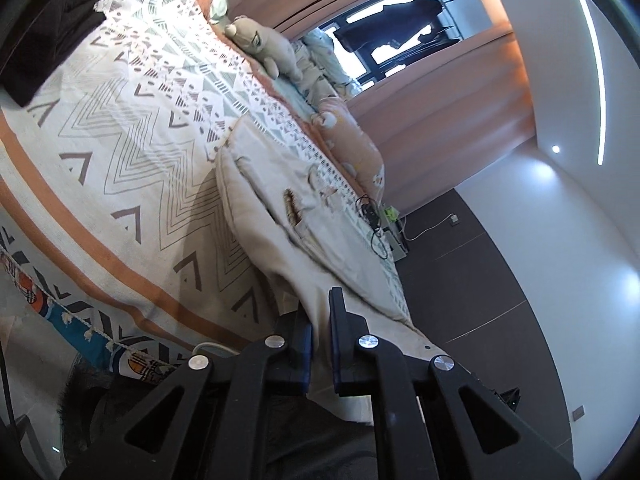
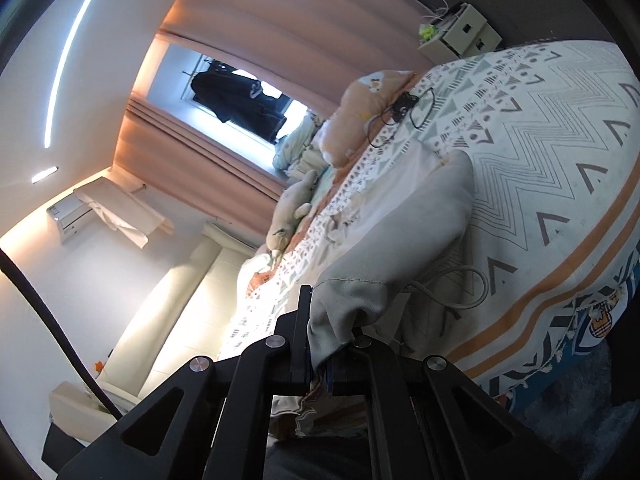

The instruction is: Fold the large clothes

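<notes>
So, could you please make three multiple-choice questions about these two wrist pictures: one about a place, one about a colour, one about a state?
1. Where does the plush toy lie?
A. on the floor
B. on the bed, near the curtains
C. on the bedside cabinet

2. What colour is the garment being folded?
A. beige
B. dark blue
C. red

3. What is the state of the right gripper?
A. open and away from the cloth
B. shut on the garment
C. holding a cable

Answers:
1 B: the toy rests on the bed's far edge, beside the pink curtains.
2 A: the fabric is pale beige in both views.
3 B: its fingers pinch a bunched edge of the cloth; the left gripper clamps the garment too.
</notes>
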`<act>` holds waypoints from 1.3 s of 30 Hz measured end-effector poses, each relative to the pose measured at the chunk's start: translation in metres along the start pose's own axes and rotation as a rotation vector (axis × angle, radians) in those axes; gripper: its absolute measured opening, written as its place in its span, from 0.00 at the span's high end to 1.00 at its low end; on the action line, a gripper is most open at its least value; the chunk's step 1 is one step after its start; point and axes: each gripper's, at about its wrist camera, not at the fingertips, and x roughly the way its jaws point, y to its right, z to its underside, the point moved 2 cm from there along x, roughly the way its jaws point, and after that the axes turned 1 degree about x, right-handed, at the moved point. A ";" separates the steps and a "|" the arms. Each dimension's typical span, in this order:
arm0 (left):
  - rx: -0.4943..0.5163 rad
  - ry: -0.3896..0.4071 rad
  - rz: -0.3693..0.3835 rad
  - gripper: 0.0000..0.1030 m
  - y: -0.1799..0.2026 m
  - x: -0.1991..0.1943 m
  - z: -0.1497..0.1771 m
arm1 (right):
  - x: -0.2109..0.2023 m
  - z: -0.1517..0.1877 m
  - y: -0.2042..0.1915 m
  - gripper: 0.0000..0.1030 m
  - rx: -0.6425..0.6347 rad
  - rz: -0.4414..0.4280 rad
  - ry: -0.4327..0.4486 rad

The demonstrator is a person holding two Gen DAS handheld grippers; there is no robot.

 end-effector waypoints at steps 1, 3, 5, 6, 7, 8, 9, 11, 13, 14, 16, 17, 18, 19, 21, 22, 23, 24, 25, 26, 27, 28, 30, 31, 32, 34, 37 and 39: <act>0.005 0.010 0.007 0.91 0.003 -0.008 0.003 | -0.004 0.001 0.000 0.99 -0.003 0.005 0.004; 0.017 0.030 0.019 0.91 0.011 -0.017 0.004 | -0.016 0.003 -0.001 0.99 -0.013 -0.007 0.010; 0.027 0.048 0.033 0.91 0.018 -0.025 0.002 | -0.017 0.008 0.001 0.99 -0.016 -0.023 0.015; 0.033 0.057 0.038 0.91 0.023 -0.029 0.001 | -0.015 0.008 0.001 0.99 -0.002 -0.041 0.016; 0.037 0.068 0.044 0.91 0.027 -0.034 0.000 | -0.019 0.008 -0.002 0.99 0.006 -0.059 0.017; 0.040 0.077 0.052 0.91 0.031 -0.039 -0.001 | -0.014 0.010 -0.001 0.99 0.005 -0.059 0.019; 0.044 0.085 0.058 0.91 0.035 -0.043 -0.002 | -0.014 0.011 -0.005 0.99 -0.001 -0.064 0.021; 0.055 0.105 0.067 0.91 0.043 -0.054 -0.005 | -0.020 0.011 -0.015 0.99 -0.015 -0.079 0.023; 0.063 0.126 0.077 0.91 0.049 -0.064 -0.008 | -0.022 0.011 -0.022 0.99 -0.029 -0.096 0.032; 0.067 0.138 0.081 0.91 0.052 -0.069 -0.010 | -0.019 0.012 -0.020 0.99 -0.027 -0.072 0.041; 0.077 0.161 0.086 0.91 0.059 -0.077 -0.013 | -0.025 0.010 -0.026 0.99 -0.036 -0.081 0.054; 0.079 0.171 0.090 0.91 0.062 -0.080 -0.015 | -0.026 0.009 -0.028 0.99 -0.035 -0.089 0.059; 0.082 0.178 0.094 0.91 0.064 -0.082 -0.017 | -0.025 0.009 -0.028 0.99 -0.035 -0.093 0.063; 0.085 0.184 0.096 0.91 0.065 -0.082 -0.019 | -0.024 0.007 -0.028 0.99 -0.037 -0.086 0.067; 0.093 0.193 0.092 0.91 0.067 -0.081 -0.023 | -0.018 0.005 -0.026 0.99 -0.045 -0.074 0.072; 0.097 0.197 0.089 0.91 0.068 -0.080 -0.024 | -0.011 0.005 -0.023 0.99 -0.044 -0.066 0.073; 0.099 0.200 0.087 0.91 0.068 -0.078 -0.027 | -0.006 0.003 -0.020 0.99 -0.045 -0.062 0.074; 0.099 0.204 0.085 0.91 0.069 -0.077 -0.028 | -0.002 0.001 -0.019 0.99 -0.050 -0.053 0.083; 0.098 0.207 0.080 0.91 0.068 -0.074 -0.031 | 0.003 -0.001 -0.016 0.99 -0.051 -0.034 0.091; 0.096 0.210 0.071 0.91 0.067 -0.070 -0.034 | 0.008 -0.003 -0.014 0.99 -0.052 -0.026 0.095; 0.095 0.212 0.065 0.91 0.067 -0.066 -0.037 | 0.012 -0.006 -0.013 0.99 -0.049 -0.026 0.097; 0.092 0.212 0.061 0.91 0.065 -0.061 -0.041 | 0.019 -0.009 -0.010 0.99 -0.043 -0.027 0.100; 0.085 0.214 0.055 0.91 0.064 -0.051 -0.050 | 0.029 -0.015 -0.007 0.99 -0.035 -0.021 0.101; 0.086 0.215 0.045 0.91 0.064 -0.044 -0.057 | 0.035 -0.019 -0.007 0.99 -0.030 -0.015 0.102; 0.089 0.216 0.037 0.91 0.065 -0.038 -0.063 | 0.042 -0.023 -0.008 0.99 -0.027 -0.007 0.104; 0.092 0.219 0.028 0.91 0.066 -0.025 -0.077 | 0.058 -0.032 -0.008 0.99 -0.027 0.008 0.119; 0.099 0.225 0.019 0.91 0.069 -0.001 -0.100 | 0.083 -0.045 -0.011 0.99 -0.023 0.003 0.150; 0.102 0.227 0.011 0.91 0.070 0.013 -0.116 | 0.106 -0.055 -0.011 0.99 -0.009 -0.008 0.164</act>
